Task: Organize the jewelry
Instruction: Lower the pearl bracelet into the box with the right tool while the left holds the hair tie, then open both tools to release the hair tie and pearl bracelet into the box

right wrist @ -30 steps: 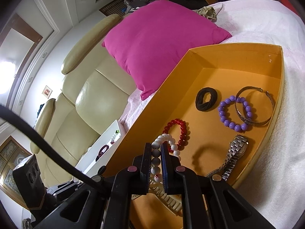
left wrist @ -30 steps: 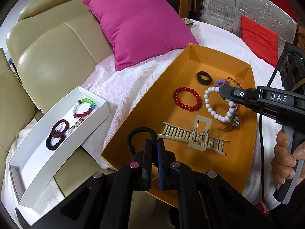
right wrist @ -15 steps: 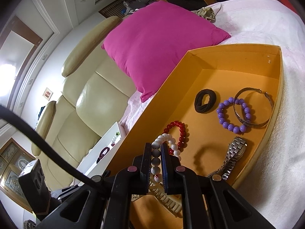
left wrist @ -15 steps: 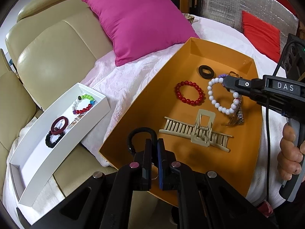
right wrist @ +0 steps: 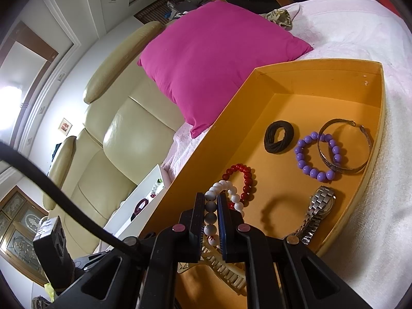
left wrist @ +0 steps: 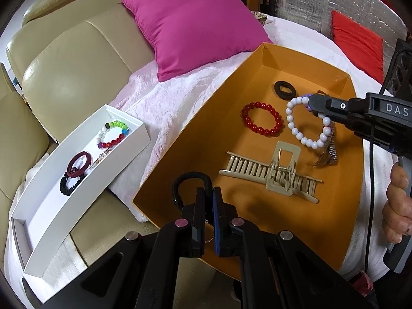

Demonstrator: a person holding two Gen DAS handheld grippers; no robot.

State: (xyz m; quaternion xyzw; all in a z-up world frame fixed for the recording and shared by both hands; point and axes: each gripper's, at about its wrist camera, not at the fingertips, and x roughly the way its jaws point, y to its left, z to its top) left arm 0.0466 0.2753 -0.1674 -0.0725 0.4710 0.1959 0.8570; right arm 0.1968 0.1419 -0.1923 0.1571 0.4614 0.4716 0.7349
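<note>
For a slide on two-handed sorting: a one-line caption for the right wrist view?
Right gripper pinching a white bead bracelet above the orange tray.

Left claw (left wrist: 208, 200): jaws nearly together, pinching a black looped band (left wrist: 189, 180) at its near end; pointed steeply down.

Right claw (right wrist: 211, 213): jaws closed on a white bead bracelet (right wrist: 226, 193), beads stacked between the pads, the loop hanging free past the tips. In the left wrist view it reaches in from the right, a hand (left wrist: 396, 206) wrapped around its grip.
</note>
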